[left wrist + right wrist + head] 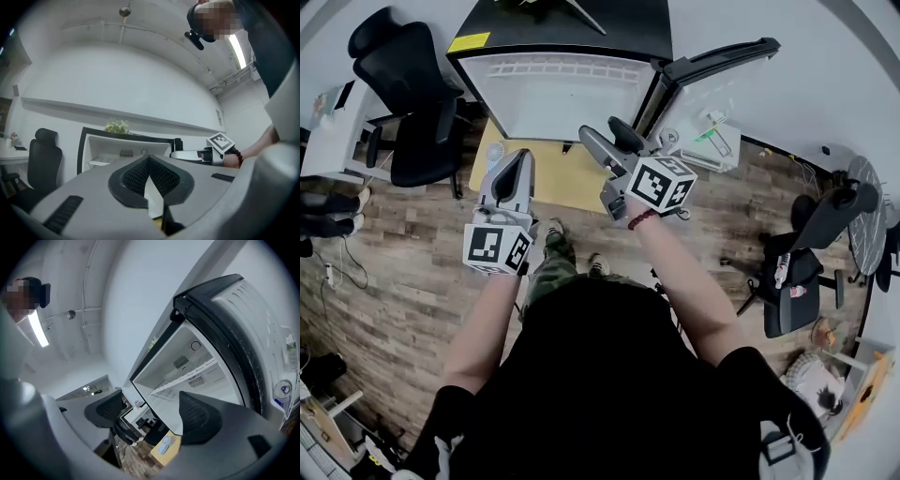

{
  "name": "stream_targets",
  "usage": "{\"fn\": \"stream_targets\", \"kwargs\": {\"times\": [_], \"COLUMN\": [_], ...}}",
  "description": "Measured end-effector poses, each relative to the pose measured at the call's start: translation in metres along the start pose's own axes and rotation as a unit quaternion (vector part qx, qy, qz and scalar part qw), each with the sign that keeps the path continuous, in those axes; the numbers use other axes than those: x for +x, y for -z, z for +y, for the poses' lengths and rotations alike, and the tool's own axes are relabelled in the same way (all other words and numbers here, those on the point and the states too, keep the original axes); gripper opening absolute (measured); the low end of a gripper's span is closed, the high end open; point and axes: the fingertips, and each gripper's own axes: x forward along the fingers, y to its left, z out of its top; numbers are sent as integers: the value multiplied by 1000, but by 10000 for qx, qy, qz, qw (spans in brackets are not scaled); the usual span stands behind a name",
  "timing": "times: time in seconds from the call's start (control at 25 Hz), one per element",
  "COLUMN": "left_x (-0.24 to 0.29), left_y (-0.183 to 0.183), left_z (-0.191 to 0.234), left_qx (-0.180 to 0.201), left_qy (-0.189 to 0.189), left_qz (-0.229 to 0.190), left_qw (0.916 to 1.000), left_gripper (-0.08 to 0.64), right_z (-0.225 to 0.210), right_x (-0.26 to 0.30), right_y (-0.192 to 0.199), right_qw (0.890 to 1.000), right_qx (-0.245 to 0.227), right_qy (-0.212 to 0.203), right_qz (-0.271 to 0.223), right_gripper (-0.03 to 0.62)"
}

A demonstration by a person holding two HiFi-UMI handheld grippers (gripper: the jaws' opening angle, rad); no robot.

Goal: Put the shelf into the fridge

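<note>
The fridge (551,103) stands open in front of me, its door (717,61) swung out to the right. A white wire shelf (186,376) sits level inside the cabinet; it also shows in the head view as a grid (562,68) and in the left gripper view (101,162). My left gripper (523,161) is held low before the fridge with its jaws shut (149,161) and nothing in them. My right gripper (607,138) is raised near the door hinge, open (150,413), nothing between its fingers. Neither gripper touches the shelf.
A yellow board (567,178) with a small white fan (494,153) lies on the wood floor below the fridge. A black office chair (412,103) stands at the left, another chair (797,281) and a floor fan (867,225) at the right. The door rack holds bottles (282,394).
</note>
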Motion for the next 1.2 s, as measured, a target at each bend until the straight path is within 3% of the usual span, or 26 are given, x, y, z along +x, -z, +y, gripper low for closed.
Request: {"fn": "stream_targets", "kwargs": {"times": [0.56, 1.2], "left_x": [26, 57], "left_y": [3, 12], "left_z": [30, 49], "left_qx": [-140, -120], "left_qy": [72, 381], "left_qz": [-12, 120], "left_qw": [9999, 9991], "left_gripper": [18, 18], "right_z": [-31, -78], "right_x": [47, 87], "right_y": [-5, -23], "right_qw": [9977, 9858], "right_qx": [613, 1440], "right_qy": [294, 746], "right_qz": [-59, -439], "right_gripper": [364, 322]}}
